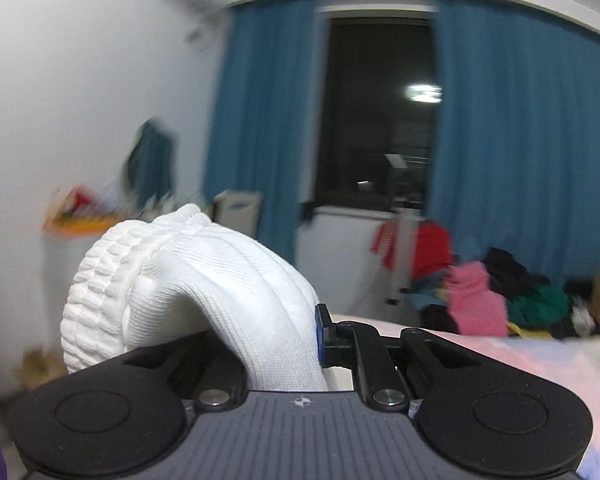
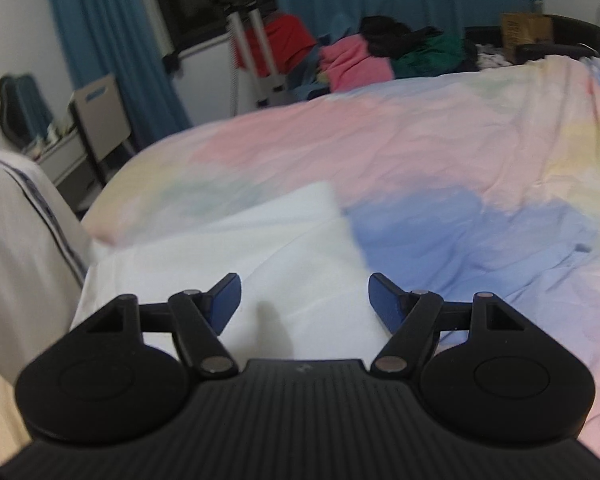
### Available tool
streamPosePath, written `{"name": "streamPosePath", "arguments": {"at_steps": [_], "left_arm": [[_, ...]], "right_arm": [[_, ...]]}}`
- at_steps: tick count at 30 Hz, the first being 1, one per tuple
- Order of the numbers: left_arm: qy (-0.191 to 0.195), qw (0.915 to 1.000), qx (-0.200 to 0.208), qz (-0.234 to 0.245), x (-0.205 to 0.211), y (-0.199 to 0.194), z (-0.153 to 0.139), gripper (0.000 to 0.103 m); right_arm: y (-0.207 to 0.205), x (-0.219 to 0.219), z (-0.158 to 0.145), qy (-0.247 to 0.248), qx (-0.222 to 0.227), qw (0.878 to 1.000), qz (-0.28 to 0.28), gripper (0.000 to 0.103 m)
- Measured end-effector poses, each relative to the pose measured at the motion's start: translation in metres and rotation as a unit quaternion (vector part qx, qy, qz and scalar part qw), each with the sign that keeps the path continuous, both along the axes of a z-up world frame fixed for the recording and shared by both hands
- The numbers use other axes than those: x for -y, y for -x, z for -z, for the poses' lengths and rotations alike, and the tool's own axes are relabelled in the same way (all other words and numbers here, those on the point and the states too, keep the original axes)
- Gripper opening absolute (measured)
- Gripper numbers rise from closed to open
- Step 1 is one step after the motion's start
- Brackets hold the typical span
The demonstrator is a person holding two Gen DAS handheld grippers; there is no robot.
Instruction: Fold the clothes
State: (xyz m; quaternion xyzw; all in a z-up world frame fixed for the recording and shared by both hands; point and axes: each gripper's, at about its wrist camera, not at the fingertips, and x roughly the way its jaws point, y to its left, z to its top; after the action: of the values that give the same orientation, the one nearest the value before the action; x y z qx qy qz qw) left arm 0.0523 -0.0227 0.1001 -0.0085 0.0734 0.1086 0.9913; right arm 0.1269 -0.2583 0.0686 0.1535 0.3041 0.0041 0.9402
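In the left wrist view a white ribbed knit garment [image 1: 188,292], bunched with its cuff up, fills the space in front of my left gripper [image 1: 300,336]. The jaws are closed on it; only the right blue pad [image 1: 322,332] shows. The gripper is raised and faces the window. In the right wrist view my right gripper [image 2: 305,302] is open and empty, low over a flat white garment [image 2: 300,248] lying on the pastel bed sheet [image 2: 440,152]. A white cloth with a dark stripe [image 2: 24,232] hangs at the left edge.
A pile of mixed clothes, pink, green, black and red [image 2: 380,56], lies at the bed's far edge, also in the left wrist view [image 1: 500,296]. A tripod [image 2: 244,36], blue curtains [image 1: 520,140], a dark window and a desk with a chair [image 2: 100,120] stand beyond.
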Motion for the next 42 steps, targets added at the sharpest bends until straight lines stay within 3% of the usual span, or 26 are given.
{"name": "streamPosePath", "arguments": {"at_steps": [3,7,10,12,13,16,19,22,24,27,29,34,42], "left_arm": [[-0.058,0.9973,-0.005,0.045,0.07,-0.006,0.019,0.013],[-0.114,0.9871,-0.05,0.101,0.152,-0.014,0.074,0.013],[-0.157,0.9695,-0.126,0.14,0.195,-0.026,0.128,0.013],[-0.184,0.9535,-0.177,0.16,0.22,-0.035,0.164,0.014],[-0.201,0.9503,-0.178,0.158,0.228,-0.035,0.175,0.014],[-0.22,0.9471,-0.168,0.162,0.233,-0.037,0.181,0.016],[-0.231,0.9391,-0.169,0.19,0.228,-0.043,0.178,0.025],[-0.239,0.9311,-0.168,0.219,0.216,-0.036,0.171,0.04],[-0.238,0.9286,-0.166,0.231,0.193,-0.027,0.167,0.06],[-0.213,0.9193,-0.182,0.277,0.169,-0.011,0.157,0.068],[-0.216,0.9179,-0.181,0.279,0.153,-0.001,0.15,0.074],[-0.241,0.9173,-0.191,0.253,0.111,0.009,0.141,0.075],[-0.185,0.9305,-0.215,0.232,0.067,0.008,0.145,0.074]], "right_arm": [[0.0,0.019,-0.004,-0.019,0.007,0.999,0.028,0.072],[0.0,0.059,-0.002,-0.071,0.009,0.994,0.086,0.073],[0.001,0.088,0.007,-0.125,0.007,0.985,0.12,0.073],[0.001,0.099,0.014,-0.155,0.003,0.979,0.131,0.075],[0.001,0.103,0.018,-0.167,0.0,0.977,0.132,0.075],[-0.003,0.097,0.026,-0.208,-0.008,0.973,0.101,0.075],[-0.007,0.087,0.031,-0.257,0.003,0.965,0.06,0.075],[-0.011,0.074,0.026,-0.271,0.012,0.962,0.017,0.075],[-0.009,0.065,0.02,-0.261,0.022,0.965,-0.005,0.075],[-0.006,0.05,0.008,-0.234,0.044,0.97,-0.038,0.075],[-0.004,0.038,0.001,-0.214,0.06,0.973,-0.064,0.075],[0.005,-0.002,-0.017,-0.145,0.104,0.973,-0.146,0.075],[0.014,-0.056,-0.023,0.016,0.138,0.963,-0.23,0.074]]}}
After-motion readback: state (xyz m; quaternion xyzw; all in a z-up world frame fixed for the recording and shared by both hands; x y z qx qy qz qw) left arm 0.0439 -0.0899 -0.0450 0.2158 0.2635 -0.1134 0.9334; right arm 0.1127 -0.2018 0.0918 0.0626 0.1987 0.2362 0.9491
